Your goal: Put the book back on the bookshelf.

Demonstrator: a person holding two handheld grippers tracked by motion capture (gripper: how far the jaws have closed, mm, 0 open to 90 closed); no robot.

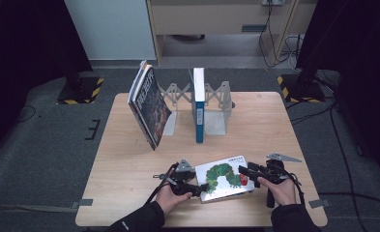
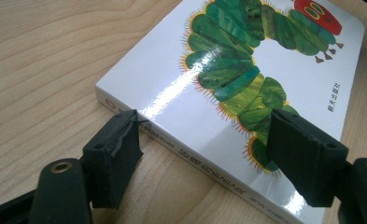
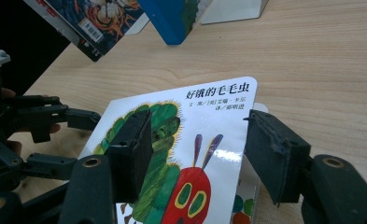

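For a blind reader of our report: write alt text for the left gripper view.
A white picture book with a green caterpillar on its cover lies flat on a wooden table. The left gripper straddles the book's near spine edge, one black jaw at the spine's side, the other over the cover; whether the pads press on it cannot be told.

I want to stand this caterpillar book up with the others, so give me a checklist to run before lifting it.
1. Caterpillar book lies flat on the table: ok.
2. Left gripper straddles the book's edge, one jaw over the cover, one at its side: ok.
3. Left pads pressing on the book: not ok, jaws stand apart.
4. Right gripper jaws either side of the book's corner: ok; firm grip: cannot tell.
5. Free slot between the leaning dark book and the upright blue book: ok.
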